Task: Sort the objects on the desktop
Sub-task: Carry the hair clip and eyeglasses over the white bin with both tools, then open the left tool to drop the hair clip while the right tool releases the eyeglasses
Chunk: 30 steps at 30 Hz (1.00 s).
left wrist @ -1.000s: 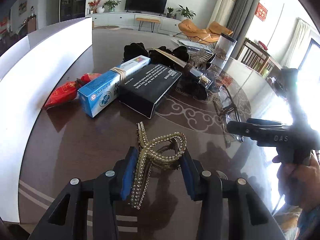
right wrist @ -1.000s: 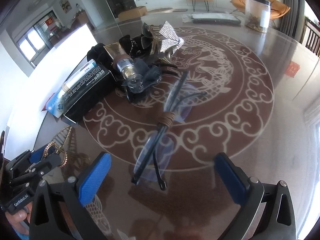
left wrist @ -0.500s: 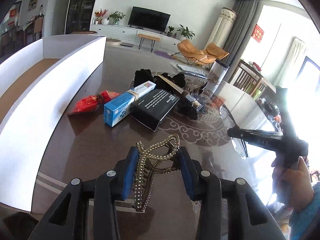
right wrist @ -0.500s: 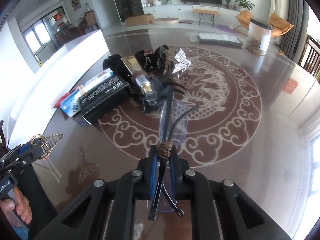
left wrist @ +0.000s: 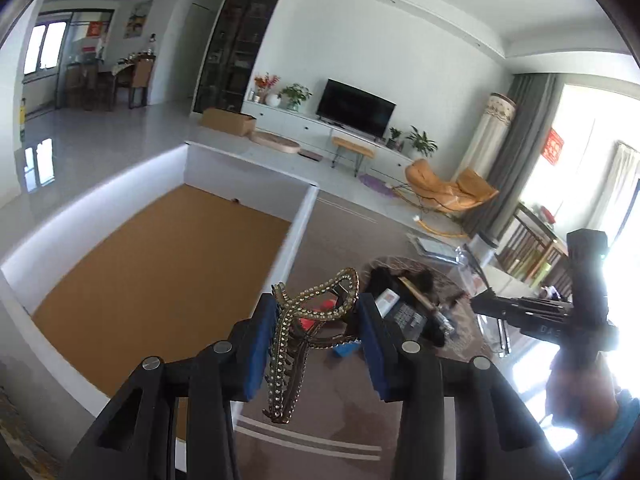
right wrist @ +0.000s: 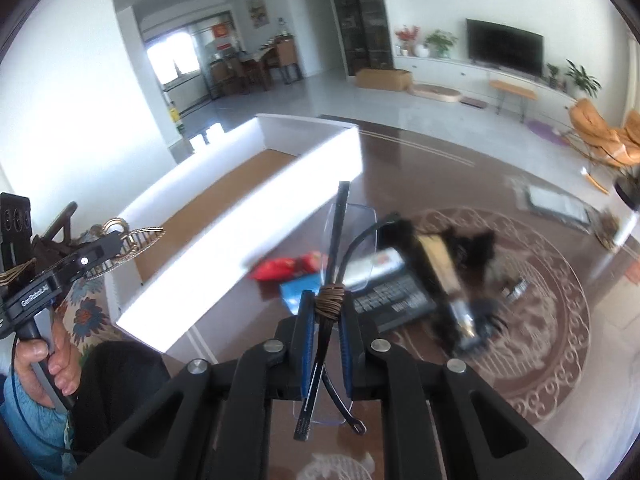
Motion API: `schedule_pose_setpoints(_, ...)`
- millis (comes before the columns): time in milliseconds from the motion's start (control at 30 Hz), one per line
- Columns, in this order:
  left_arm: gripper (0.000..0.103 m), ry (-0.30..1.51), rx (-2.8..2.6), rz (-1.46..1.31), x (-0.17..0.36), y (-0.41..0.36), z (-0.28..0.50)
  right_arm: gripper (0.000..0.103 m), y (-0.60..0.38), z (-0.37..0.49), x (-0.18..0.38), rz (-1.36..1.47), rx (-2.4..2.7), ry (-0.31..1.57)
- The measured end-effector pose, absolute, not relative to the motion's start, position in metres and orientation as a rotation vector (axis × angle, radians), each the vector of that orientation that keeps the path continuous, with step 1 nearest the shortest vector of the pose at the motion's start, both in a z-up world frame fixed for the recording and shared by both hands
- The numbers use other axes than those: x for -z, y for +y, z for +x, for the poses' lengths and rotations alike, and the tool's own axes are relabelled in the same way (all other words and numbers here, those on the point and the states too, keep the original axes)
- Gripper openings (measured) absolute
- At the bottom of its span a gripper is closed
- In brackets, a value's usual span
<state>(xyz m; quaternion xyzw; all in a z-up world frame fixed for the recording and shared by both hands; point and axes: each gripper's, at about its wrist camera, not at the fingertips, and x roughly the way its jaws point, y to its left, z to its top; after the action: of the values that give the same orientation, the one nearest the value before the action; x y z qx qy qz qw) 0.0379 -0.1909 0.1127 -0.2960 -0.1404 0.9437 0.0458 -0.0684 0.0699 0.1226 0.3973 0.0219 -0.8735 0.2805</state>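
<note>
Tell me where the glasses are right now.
The glasses are clamped in the right gripper, lifted above the table, right of the white box and in front of the pile of clutter.

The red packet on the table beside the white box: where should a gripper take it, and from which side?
Grip the red packet across its narrow middle, coming from above. It lies flat and long, with the white box close on one side and the blue box on the other.
</note>
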Motion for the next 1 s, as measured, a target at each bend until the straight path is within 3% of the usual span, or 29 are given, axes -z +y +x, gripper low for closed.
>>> schedule_pose_setpoints(200,0.041,-0.428,-3.049,-1.049,-0.102,-0.270,-0.002,0.012,-0.066,-0.109,-0.136,0.992,2.123,0.049)
schedule_pose_setpoints(433,0.041,-0.481,-3.114,-1.425,-0.045,-0.309,-0.051,0.012,-0.202,-0.150,-0.085,1.105,1.979,0.114)
schedule_pose_setpoints(700,0.041,-0.665,-3.048,-1.638,-0.027,-0.314,-0.068,0.012,-0.237,-0.168,-0.026,1.200,1.989,0.386)
schedule_pose_setpoints(867,0.043,-0.681,-2.923,-1.697,-0.014,-0.301,-0.075,0.013,-0.232,-0.174,-0.012,1.246,2.013,0.403)
schedule_pose_setpoints(900,0.044,-0.671,-2.915,-1.714,-0.013,-0.300,-0.075,0.017,-0.231,-0.176,-0.009,1.260,2.020,0.415)
schedule_pose_setpoints(933,0.045,-0.678,-2.899,-1.731,-0.012,-0.296,-0.072,0.028,-0.232,-0.178,-0.005,1.268,2.029,0.440)
schedule_pose_setpoints(967,0.051,-0.693,-2.882,-1.750,-0.010,-0.296,-0.071,0.029,-0.232,-0.178,-0.004,1.255,2.029,0.460)
schedule_pose_setpoints(1000,0.057,-0.695,-2.878,-1.786,-0.010,-0.295,-0.068,0.037,-0.232,-0.178,-0.004,1.237,2.038,0.488)
